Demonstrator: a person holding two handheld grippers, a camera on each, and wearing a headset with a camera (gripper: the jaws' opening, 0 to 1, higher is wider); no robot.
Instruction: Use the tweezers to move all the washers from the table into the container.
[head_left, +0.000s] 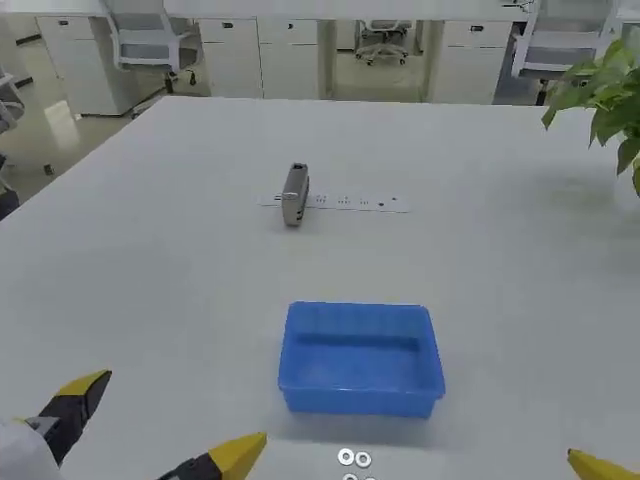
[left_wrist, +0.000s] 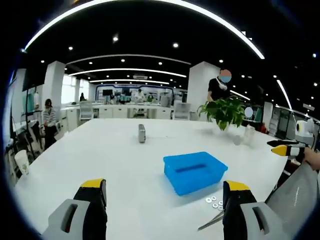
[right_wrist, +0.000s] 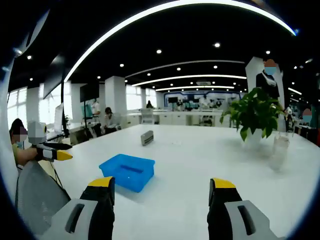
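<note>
Yellow-tipped jaws of the left hand-held gripper (left_wrist: 163, 184) stand wide apart over the white counter (left_wrist: 100, 150) and hold nothing. Just inside its right jaw lie several small silver metal washers (left_wrist: 215, 202), with slim metal tweezers (left_wrist: 212, 220) beside them, closer to the jaw's base. Ahead, between the jaws, sits the blue rectangular plastic container (left_wrist: 200, 186). The right hand-held gripper (right_wrist: 161, 183) gapes too, empty, with the container ahead and to its left.

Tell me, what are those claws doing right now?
Left claw, right claw open, empty. Washers on table beside blue container, tweezers lying close. Nothing blocking.
</note>
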